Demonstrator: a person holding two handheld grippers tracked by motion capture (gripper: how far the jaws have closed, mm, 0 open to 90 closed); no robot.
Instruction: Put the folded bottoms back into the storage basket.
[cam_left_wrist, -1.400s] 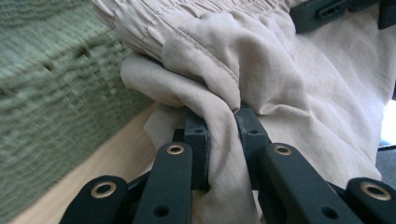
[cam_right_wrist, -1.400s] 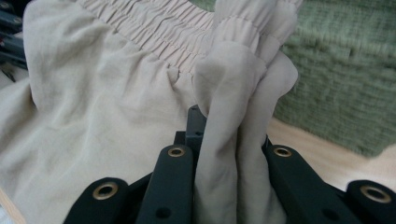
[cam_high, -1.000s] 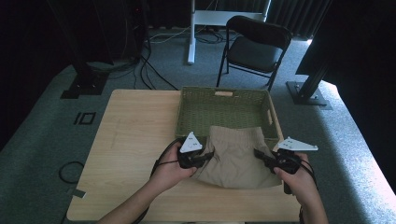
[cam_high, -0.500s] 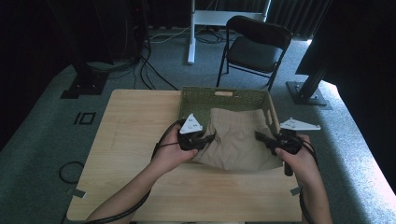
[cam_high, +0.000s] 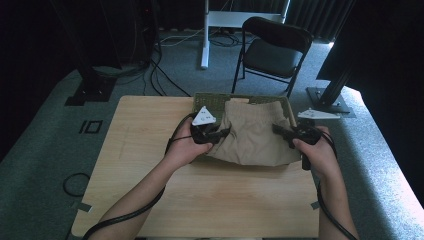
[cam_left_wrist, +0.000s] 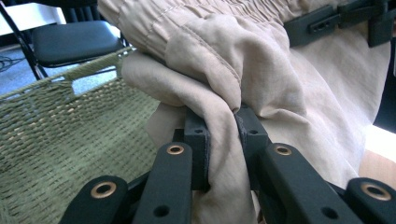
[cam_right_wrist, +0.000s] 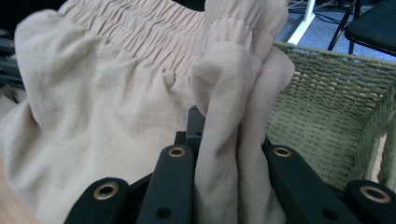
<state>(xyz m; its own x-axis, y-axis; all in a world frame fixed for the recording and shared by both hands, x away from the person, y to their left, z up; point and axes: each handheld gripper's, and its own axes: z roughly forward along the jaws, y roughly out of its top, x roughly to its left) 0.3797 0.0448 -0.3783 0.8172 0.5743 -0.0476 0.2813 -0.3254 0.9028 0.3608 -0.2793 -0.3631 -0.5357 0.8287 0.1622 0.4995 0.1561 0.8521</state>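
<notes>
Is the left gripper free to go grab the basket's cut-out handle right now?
Probably not: the left gripper is shut on the beige garment, which drapes over the green basket; it would have to let go first.

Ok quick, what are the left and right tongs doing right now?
Left tongs: closed on the beige garment.
Right tongs: closed on the same garment.

A green woven basket (cam_high: 202, 98) sits on the wooden table (cam_high: 150, 150).
</notes>
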